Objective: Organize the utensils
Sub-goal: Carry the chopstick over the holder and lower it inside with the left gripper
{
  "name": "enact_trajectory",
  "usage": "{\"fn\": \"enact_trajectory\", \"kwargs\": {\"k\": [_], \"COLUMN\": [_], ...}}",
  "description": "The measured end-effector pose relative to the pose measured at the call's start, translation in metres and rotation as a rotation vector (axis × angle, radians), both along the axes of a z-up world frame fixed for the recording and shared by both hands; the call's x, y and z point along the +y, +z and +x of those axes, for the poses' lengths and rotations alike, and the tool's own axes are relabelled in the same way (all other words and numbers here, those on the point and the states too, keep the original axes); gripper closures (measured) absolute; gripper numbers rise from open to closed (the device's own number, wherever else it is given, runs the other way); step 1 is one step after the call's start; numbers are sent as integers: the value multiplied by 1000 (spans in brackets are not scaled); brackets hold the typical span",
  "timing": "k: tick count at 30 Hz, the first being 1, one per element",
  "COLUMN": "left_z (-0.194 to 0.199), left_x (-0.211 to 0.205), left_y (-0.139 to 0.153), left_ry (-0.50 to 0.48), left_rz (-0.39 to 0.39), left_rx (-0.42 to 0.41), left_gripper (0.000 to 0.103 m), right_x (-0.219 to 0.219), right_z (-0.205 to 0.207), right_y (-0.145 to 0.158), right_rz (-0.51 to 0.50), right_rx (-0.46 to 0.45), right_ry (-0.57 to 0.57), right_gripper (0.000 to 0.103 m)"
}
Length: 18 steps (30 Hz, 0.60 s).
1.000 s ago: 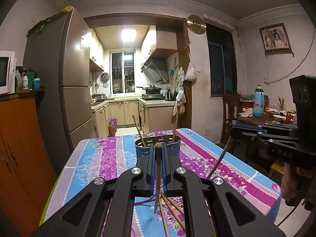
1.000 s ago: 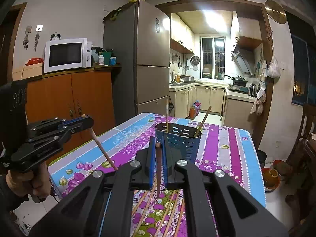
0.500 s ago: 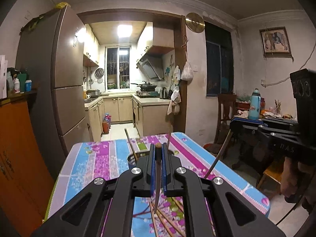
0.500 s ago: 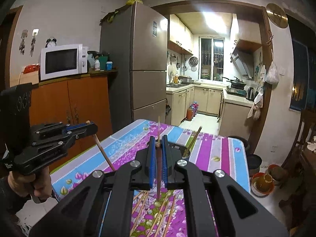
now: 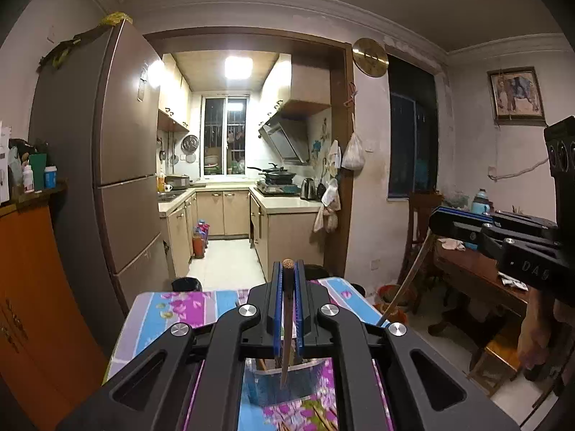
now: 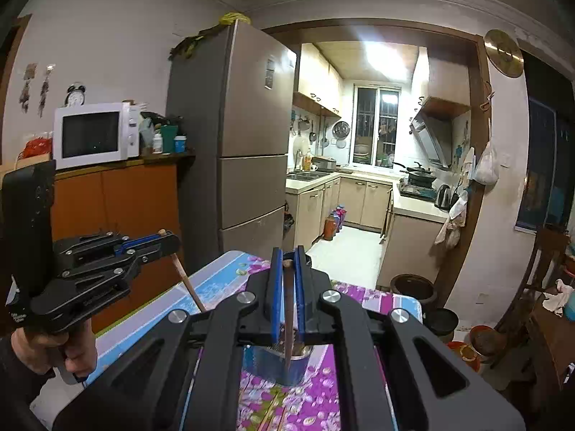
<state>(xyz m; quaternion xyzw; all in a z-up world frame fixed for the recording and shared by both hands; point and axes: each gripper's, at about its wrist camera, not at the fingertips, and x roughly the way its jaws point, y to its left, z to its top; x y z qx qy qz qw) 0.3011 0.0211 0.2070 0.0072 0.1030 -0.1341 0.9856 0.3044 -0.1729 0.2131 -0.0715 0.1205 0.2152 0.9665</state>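
Note:
My left gripper (image 5: 288,269) is shut on a wooden chopstick (image 5: 286,327) that hangs point down over the blue utensil holder (image 5: 284,380) on the table. My right gripper (image 6: 287,256) is shut on another wooden chopstick (image 6: 288,319), its tip over the same holder (image 6: 278,362). Each gripper shows in the other's view: the right one (image 5: 436,217) at the right with its chopstick (image 5: 409,280), the left one (image 6: 172,240) at the left with its chopstick (image 6: 187,283). Loose chopsticks (image 6: 269,409) lie on the cloth in front of the holder.
The table wears a floral purple and blue cloth (image 5: 172,309). A fridge (image 6: 251,143) and an orange cabinet (image 6: 118,208) with a microwave (image 6: 95,134) stand to the left. A wooden table (image 5: 478,269) stands to the right. The kitchen lies beyond.
Both grippers have risen and moved forward with their chopsticks; the holder has dropped from mid-frame to beneath the jaws in both views.

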Motion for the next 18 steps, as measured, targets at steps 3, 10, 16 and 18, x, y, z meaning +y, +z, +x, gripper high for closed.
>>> {"fn": "enact_trajectory", "kwargs": {"k": [3,10,16,18], "left_z": [18,59,91,100], "left_x": [-4,-9,-11,-11], "left_y": [9,12,-4,-9], "left_ry": [11,25,26,26], "left_rz": [6,18,36,31], "left_rx": [-5,19,66,80], "left_gripper": [96,96,96,96], "right_x": [-1,-1,2,1], "right_z": [20,61,86,94], "right_y": [7,-2,-22,-28], "right_rz": [5,13,4,14], "right_rx": [1,47,93,113], "right_ry": [-11,-13,-13,-12], "right_gripper": [98,98,98,98]}}
